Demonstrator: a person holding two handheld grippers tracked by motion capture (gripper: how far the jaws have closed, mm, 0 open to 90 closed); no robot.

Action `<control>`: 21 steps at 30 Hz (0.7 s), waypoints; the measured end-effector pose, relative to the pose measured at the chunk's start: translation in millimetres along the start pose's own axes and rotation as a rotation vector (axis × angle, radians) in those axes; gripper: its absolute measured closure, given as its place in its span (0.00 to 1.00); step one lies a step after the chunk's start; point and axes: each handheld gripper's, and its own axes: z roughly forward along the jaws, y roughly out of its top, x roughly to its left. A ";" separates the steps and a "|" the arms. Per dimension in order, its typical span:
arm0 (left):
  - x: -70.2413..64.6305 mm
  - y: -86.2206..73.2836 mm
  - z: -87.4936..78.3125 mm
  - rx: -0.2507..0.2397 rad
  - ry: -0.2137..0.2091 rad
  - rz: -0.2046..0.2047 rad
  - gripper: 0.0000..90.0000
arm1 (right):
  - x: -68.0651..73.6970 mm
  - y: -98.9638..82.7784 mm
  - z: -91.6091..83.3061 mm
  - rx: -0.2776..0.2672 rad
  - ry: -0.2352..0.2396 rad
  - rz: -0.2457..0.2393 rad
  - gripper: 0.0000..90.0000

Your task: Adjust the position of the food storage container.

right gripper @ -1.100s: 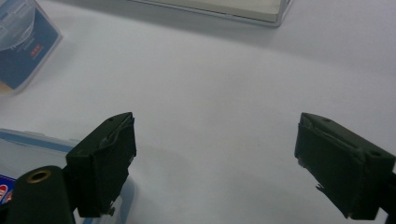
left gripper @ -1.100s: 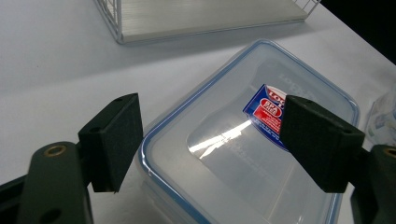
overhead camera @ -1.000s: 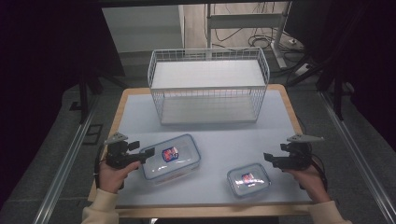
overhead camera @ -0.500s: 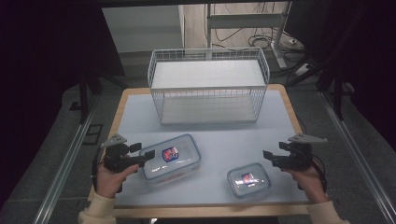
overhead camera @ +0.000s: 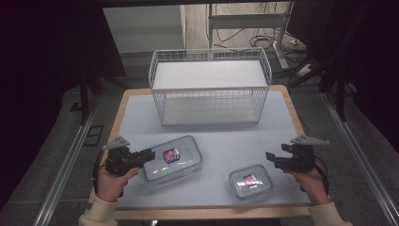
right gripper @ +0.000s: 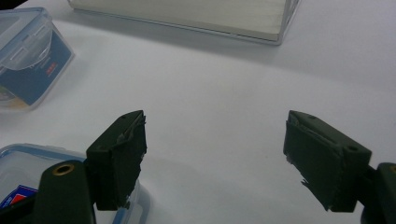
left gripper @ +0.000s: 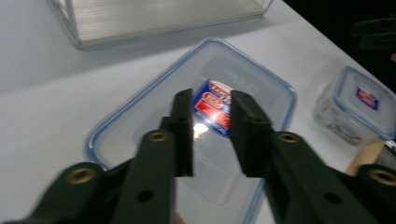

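**Boxes not yet lifted, basket bare**

Progress is at its start, as I judge it. The work looks like moving two lidded boxes into the wire basket (overhead camera: 211, 55) at the back of the table (overhead camera: 216, 136). Nothing lies in the basket, and both boxes sit flat on the table at the near side.

The left gripper (overhead camera: 149, 154) is at the left end of the big box (overhead camera: 173, 159). Its jaws have just been closing and now stand with a narrow gap. In the left gripper view they hang over the lid with nothing pinched between them, so no grasp is made yet. The small box (overhead camera: 251, 181) rests further right, well apart from the big one. The right gripper (overhead camera: 269, 157) waits just beside its upper right corner, jaws spread wide and empty. Left to do: grasp, lift, carry and set down, for each box.

The big box lies lid up with its label (overhead camera: 171, 154) facing the ceiling. In the high view its long axis runs from near left to far right, at a slight slant to the table's front edge, and one short end faces the left gripper. The small box also lies lid up, its long side roughly along the front edge.
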 end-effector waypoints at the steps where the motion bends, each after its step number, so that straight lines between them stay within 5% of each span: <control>1: -4.5 -0.8 -0.3 0.015 -0.026 0.015 0.93 | 0.7 -0.1 0.0 0.003 0.000 0.001 0.24; 13: -31.1 -23.5 5.3 0.083 -0.141 0.056 0.99 | 1.1 -3.8 7.2 0.029 -0.011 -0.014 0.24; 21: -44.4 -49.8 23.4 0.197 -0.140 0.079 1.00 | 4.5 -4.8 9.4 0.040 -0.015 -0.035 0.24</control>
